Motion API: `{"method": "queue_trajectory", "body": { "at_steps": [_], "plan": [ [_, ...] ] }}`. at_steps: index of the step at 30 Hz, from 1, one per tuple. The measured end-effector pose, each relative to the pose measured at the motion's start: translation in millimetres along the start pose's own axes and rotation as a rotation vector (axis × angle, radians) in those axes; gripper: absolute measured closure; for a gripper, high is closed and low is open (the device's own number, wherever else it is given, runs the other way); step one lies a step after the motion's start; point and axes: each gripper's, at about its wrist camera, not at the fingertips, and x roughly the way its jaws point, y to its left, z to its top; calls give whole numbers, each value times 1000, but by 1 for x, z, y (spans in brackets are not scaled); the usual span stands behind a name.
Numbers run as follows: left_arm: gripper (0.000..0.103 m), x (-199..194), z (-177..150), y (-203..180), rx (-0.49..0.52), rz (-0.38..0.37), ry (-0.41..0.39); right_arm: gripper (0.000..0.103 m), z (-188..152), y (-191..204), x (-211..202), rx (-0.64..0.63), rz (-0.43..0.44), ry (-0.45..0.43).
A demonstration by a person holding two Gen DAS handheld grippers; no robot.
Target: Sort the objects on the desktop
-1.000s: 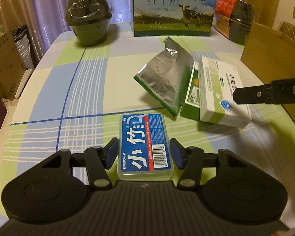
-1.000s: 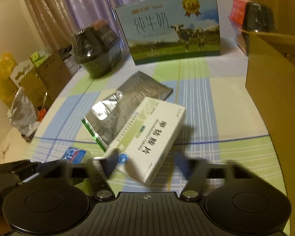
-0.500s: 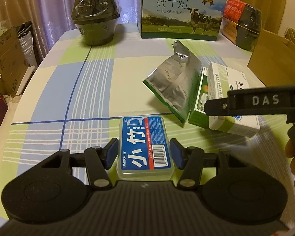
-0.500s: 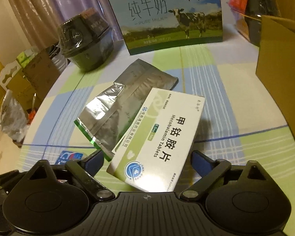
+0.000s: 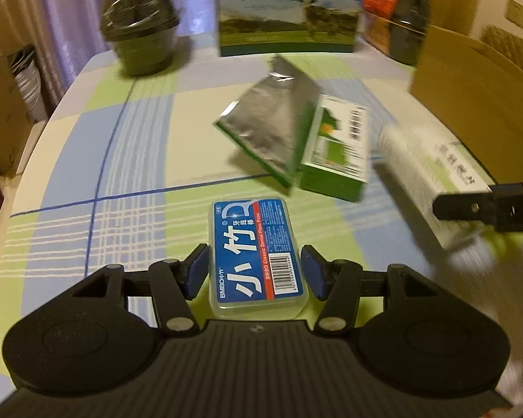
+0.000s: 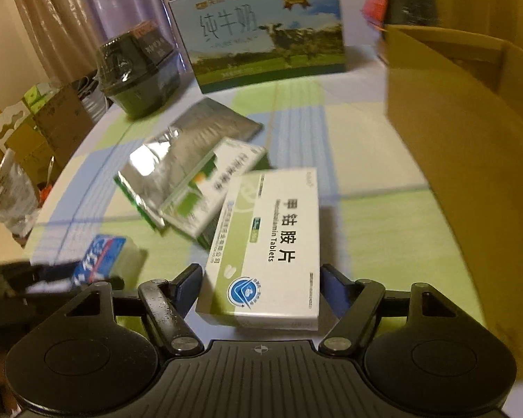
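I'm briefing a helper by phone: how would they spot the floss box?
On the checked tablecloth, in front of the foil pouch, lies the floss box between the left gripper's fingers. It alone has a blue label on clear plastic.

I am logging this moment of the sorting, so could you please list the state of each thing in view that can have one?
Left gripper: shut on the floss pick case.
Right gripper: shut on the tablet box, lifted clear of the table.
Foil pouch: torn open, leaning on the green box.
Green box: lying flat, closed.
Cardboard box: top open.
Milk carton: upright, closed.
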Motion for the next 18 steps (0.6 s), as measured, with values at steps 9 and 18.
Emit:
{"method": "queue_trajectory", "body": {
  "at_steps": [9,18],
  "plan": [
    [50,-44,-43,-71,69,-65,-26,33,-50,-26,-54,-47,-22,-2],
    [42,-58,-65,-92,89,3,-85,21,-67,-38,-71,-76,-57,-48]
  ]
}}
